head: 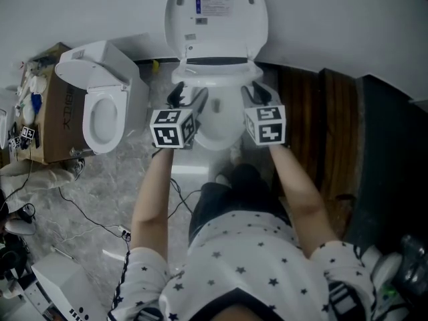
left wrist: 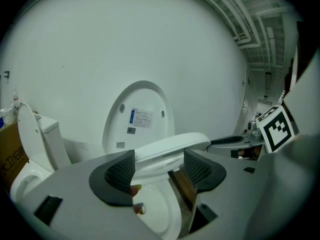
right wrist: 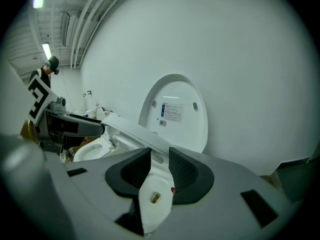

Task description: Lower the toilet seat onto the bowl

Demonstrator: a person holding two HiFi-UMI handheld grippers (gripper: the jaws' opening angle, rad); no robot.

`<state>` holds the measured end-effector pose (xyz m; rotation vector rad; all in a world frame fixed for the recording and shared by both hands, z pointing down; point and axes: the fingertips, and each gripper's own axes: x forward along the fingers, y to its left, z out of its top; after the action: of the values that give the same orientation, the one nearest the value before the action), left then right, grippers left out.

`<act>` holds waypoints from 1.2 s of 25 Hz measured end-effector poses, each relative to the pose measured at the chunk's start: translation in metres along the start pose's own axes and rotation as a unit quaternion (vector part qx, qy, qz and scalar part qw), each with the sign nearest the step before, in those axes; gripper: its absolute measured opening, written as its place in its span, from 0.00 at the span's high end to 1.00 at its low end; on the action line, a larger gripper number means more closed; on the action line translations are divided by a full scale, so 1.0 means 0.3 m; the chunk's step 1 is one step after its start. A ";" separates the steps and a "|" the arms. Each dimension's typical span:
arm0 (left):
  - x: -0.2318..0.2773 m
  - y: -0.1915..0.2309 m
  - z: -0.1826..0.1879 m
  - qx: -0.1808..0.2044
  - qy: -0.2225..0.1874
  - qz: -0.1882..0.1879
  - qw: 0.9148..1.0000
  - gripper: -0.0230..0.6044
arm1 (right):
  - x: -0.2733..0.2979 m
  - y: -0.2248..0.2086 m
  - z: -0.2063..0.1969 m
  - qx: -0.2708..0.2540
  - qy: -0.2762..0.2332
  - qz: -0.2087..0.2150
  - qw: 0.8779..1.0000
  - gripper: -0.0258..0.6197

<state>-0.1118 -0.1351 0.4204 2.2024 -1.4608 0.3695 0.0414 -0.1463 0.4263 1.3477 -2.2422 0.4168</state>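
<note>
While half-raised, seat [left wrist: 172, 145] between both tongs [left wrist: 159, 165] [right wrist: 160, 160]

A makeshift test space, not a bathroom: a white ceramic toilet with its oval lid raised [head: 216, 19] and a second white toilet [head: 103, 105] stand unplumbed on grey marbled flooring [head: 100, 192], beside a brown cardboard box of bottles [head: 57, 122], trailing black cables [head: 80, 212] and exposed ceiling pipes [right wrist: 95, 9].
</note>
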 end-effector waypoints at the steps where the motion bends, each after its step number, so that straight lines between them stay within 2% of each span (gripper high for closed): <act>1: -0.001 0.000 -0.005 0.000 0.001 0.000 1.000 0.46 | 0.000 0.001 -0.005 0.001 0.001 0.000 1.000 0.78; 30: -0.050 -0.031 -0.176 0.016 0.019 -0.010 1.000 0.46 | -0.040 0.053 -0.176 0.007 0.010 -0.014 1.000 0.78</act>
<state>-0.1075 -0.0927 0.4561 2.2212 -1.4220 0.4286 0.0453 -0.1041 0.4635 1.3746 -2.2044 0.4358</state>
